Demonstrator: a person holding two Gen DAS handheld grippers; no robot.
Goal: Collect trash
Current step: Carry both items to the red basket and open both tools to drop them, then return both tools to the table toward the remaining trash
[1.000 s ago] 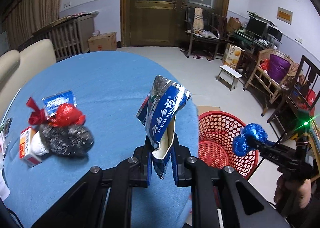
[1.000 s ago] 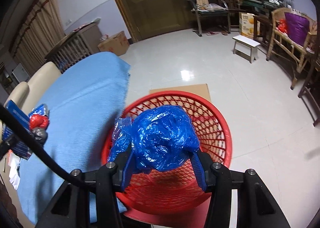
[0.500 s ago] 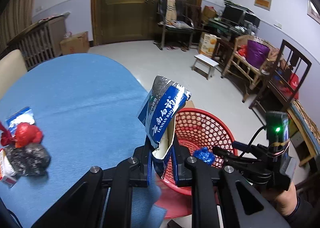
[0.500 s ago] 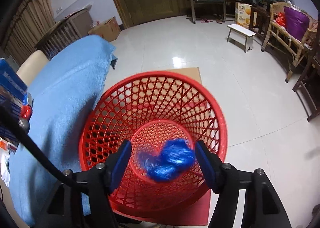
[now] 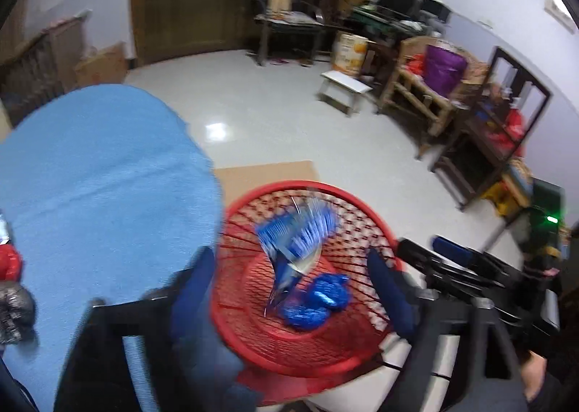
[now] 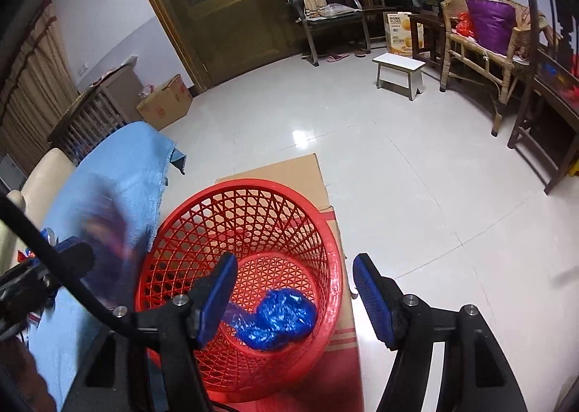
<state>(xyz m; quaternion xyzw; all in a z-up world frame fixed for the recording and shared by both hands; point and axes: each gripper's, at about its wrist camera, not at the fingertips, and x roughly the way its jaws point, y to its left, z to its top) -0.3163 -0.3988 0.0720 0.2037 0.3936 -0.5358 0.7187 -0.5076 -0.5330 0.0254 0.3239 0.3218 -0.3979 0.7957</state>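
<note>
A red mesh basket (image 5: 362, 202) (image 6: 202, 209) stands on the floor beside the blue-clothed table (image 5: 101, 180) (image 6: 119, 155). A crumpled blue plastic bag (image 5: 318, 300) (image 6: 278, 318) lies on its bottom. A blue and silver wrapper (image 5: 296, 238), blurred, is in mid-air falling into the basket. My left gripper (image 5: 286, 289) is open and empty above the basket. My right gripper (image 6: 295, 289) is open and empty above the basket's near rim; it shows in the left wrist view (image 5: 427, 256).
Red and black crumpled trash (image 5: 11, 285) lies at the table's left edge. Flat cardboard (image 6: 282, 169) lies under the basket. A white stool (image 6: 398, 68), wooden chairs (image 6: 481, 46) and a cardboard box (image 6: 166, 101) stand around the tiled floor.
My left gripper has swung over the basket, opened and let go of the blue and silver wrapper, which is falling in. The blue bag has settled on the basket's bottom. My right gripper stays open.
</note>
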